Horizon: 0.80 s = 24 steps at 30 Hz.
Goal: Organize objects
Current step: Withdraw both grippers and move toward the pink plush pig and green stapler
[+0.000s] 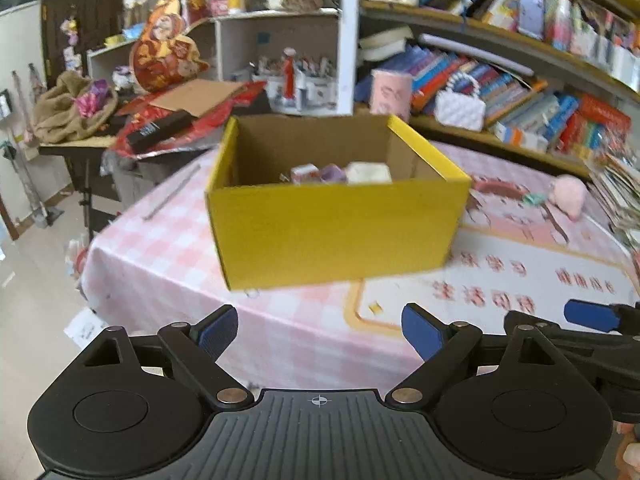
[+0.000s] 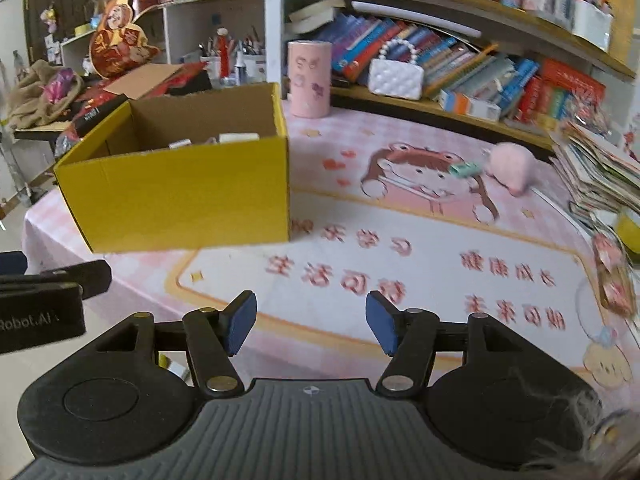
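Note:
An open yellow cardboard box (image 1: 336, 232) stands on the pink table; it also shows in the right wrist view (image 2: 180, 192). Inside lie several small items, among them a white block (image 1: 368, 172) and a purple one (image 1: 334, 173). A pink plush toy (image 2: 514, 166) with a small teal item (image 2: 464, 169) beside it lies at the far right of the table. My left gripper (image 1: 320, 332) is open and empty, in front of the box. My right gripper (image 2: 311, 326) is open and empty above the printed mat, right of the box.
A pink cylinder (image 2: 310, 78) stands behind the box. A white quilted purse (image 2: 396, 78) sits on the low bookshelf. A pile of booklets (image 2: 600, 176) lies at the table's right edge. A cluttered side table (image 1: 120, 120) stands at the back left.

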Tool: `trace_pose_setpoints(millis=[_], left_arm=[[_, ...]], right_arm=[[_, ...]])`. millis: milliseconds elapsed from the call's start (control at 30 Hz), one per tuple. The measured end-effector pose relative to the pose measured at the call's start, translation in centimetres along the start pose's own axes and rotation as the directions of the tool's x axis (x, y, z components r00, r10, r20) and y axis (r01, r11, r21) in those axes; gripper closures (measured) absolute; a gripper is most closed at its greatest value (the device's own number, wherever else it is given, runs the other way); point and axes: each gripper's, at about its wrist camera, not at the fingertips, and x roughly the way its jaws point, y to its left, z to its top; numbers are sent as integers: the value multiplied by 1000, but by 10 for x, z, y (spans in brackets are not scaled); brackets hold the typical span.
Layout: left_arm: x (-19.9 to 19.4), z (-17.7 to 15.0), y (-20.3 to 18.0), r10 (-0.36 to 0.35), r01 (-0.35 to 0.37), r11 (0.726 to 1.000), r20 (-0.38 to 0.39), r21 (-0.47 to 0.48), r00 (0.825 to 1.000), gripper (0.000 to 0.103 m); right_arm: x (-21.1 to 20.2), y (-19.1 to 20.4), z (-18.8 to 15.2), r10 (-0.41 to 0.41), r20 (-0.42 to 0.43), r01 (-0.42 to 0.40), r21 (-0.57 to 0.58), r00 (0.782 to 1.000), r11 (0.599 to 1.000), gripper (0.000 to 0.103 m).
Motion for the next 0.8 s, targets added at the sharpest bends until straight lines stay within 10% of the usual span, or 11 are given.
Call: trace_pose_setpoints(millis=[800], left_arm=[[-5, -18, -96, -288, 294, 924, -61, 246, 956, 12]], right_arm=[[-52, -84, -53, -286, -44, 288, 239, 957, 927, 35]])
